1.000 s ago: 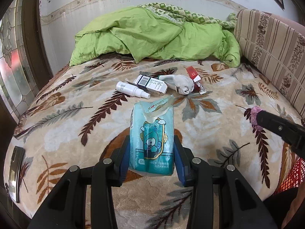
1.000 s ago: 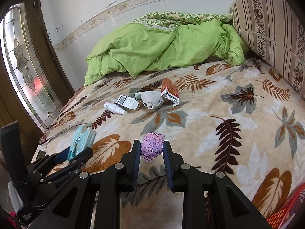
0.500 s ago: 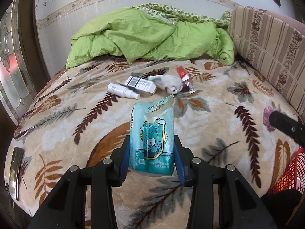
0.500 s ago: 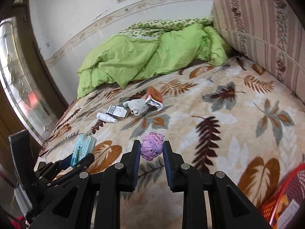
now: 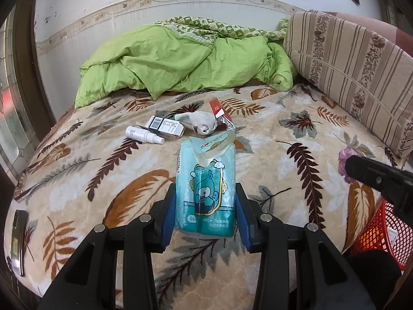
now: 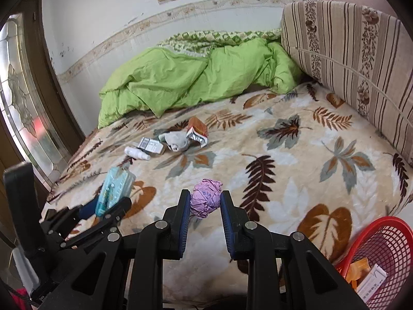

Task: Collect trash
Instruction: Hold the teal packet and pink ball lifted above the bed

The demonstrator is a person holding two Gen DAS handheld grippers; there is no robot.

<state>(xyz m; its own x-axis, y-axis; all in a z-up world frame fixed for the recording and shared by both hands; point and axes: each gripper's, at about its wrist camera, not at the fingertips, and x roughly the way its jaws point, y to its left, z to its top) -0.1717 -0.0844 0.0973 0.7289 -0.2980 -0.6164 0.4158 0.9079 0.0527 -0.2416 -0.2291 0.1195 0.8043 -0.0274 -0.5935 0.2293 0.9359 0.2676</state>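
Note:
My left gripper (image 5: 205, 199) is shut on a teal tissue pack (image 5: 205, 183) and holds it above the bed's near edge; the pack also shows in the right wrist view (image 6: 114, 190). My right gripper (image 6: 205, 204) is shut on a crumpled purple paper ball (image 6: 205, 197), held above the bed's near edge. A red mesh trash basket (image 6: 382, 235) stands at the lower right, beside the bed, with some boxes inside. On the bed lie a white spray bottle (image 5: 143, 134), a barcode box (image 5: 165, 126), a grey crumpled cloth (image 5: 202, 122) and a red packet (image 5: 219, 109).
A leaf-patterned blanket (image 5: 296, 134) covers the bed. A green duvet (image 5: 185, 59) is heaped at the far end. A striped cushion (image 5: 356, 72) runs along the right. A dark flat object (image 5: 18, 232) lies at the bed's left edge. A glass door (image 6: 23, 108) is on the left.
Both grippers have pulled back and up from the bed with their loads. The red basket has come into view at the lower right.

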